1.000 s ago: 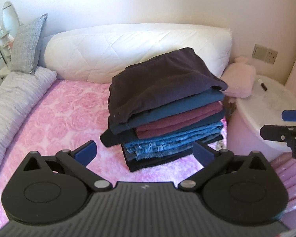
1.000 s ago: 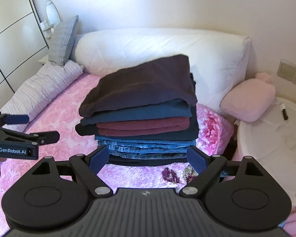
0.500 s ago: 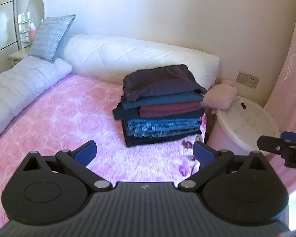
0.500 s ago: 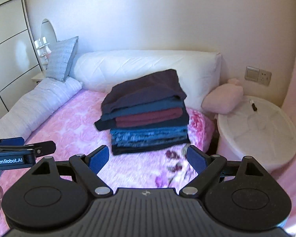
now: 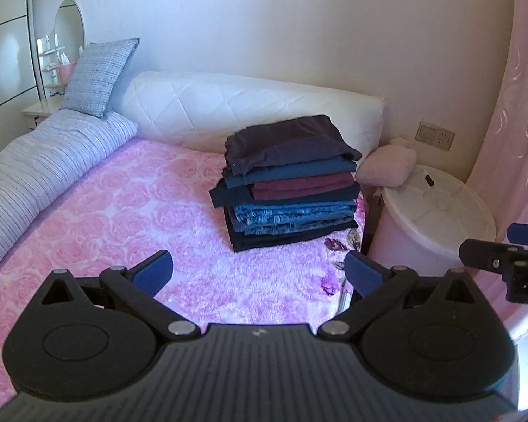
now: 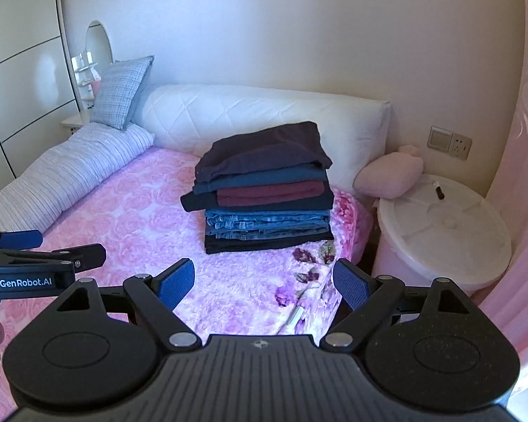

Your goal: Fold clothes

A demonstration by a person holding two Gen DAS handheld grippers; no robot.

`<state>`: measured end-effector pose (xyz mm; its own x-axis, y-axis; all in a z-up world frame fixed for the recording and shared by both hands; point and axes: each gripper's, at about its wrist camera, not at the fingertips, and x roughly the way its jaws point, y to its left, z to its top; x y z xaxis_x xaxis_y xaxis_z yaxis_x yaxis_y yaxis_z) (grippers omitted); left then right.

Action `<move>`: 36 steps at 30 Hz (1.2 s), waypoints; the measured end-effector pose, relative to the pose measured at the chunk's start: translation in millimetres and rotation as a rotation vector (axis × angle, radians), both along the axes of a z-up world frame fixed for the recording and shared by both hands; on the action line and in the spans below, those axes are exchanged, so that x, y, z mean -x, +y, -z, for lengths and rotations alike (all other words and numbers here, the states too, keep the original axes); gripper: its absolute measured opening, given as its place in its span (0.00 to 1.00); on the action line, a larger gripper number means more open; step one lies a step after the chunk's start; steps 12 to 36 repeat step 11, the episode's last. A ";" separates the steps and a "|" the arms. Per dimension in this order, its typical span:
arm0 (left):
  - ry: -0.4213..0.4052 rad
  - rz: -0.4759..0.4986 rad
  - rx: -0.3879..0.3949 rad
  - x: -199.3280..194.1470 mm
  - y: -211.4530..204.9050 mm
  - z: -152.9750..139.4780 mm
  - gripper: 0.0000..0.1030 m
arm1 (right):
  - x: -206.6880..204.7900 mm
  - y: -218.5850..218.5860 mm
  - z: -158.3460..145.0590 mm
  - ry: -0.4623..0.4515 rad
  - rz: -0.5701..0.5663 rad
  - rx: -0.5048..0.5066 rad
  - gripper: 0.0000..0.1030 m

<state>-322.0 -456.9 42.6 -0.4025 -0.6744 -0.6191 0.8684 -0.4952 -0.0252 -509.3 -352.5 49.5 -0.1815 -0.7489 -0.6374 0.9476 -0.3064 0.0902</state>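
Both grippers have pulled back from the stack of folded clothes point(image 5: 288, 183), which a second ago filled the middle of each view and now sits smaller and farther off. More of the pink bedspread point(image 5: 123, 211) and the white round table point(image 6: 447, 225) has come into view

- A pink rose-patterned blanket point(image 5: 130, 218) covers the bed.
- A long white quilted bolster point(image 5: 228, 105) lies across the head of the bed.
- A grey checked cushion point(image 6: 119, 91) leans upright in the corner.
- A striped lilac quilt roll point(image 5: 42, 168) runs along the bed's left edge.
- A round white lidded tub point(image 6: 443, 232) stands beside the bed, with a small dark object point(image 6: 440, 192) on the lid.
- A pink plush item point(image 6: 390, 176) sits between bolster and tub.
- A wall socket point(image 6: 450, 142).
- A pink curtain point(image 5: 510, 123).
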 end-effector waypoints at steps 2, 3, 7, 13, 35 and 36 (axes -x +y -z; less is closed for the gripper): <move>-0.002 -0.006 0.012 -2.1 0.5 -3.4 0.99 | -1.6 -0.5 -1.4 0.001 -0.007 0.005 0.86; -0.002 -0.010 0.016 -2.9 0.4 -4.8 0.99 | -2.7 -1.9 -1.8 0.004 -0.012 0.004 0.86; -0.016 -0.001 0.021 -2.2 -1.9 -7.0 0.99 | -4.6 -4.0 -4.1 0.004 -0.019 0.010 0.86; -0.019 0.016 0.036 1.5 -1.3 -7.5 0.99 | -1.3 -4.5 -5.8 0.000 -0.008 0.019 0.86; -0.019 0.016 0.036 1.5 -1.3 -7.5 0.99 | -1.3 -4.5 -5.8 0.000 -0.008 0.019 0.86; -0.019 0.016 0.036 1.5 -1.3 -7.5 0.99 | -1.3 -4.5 -5.8 0.000 -0.008 0.019 0.86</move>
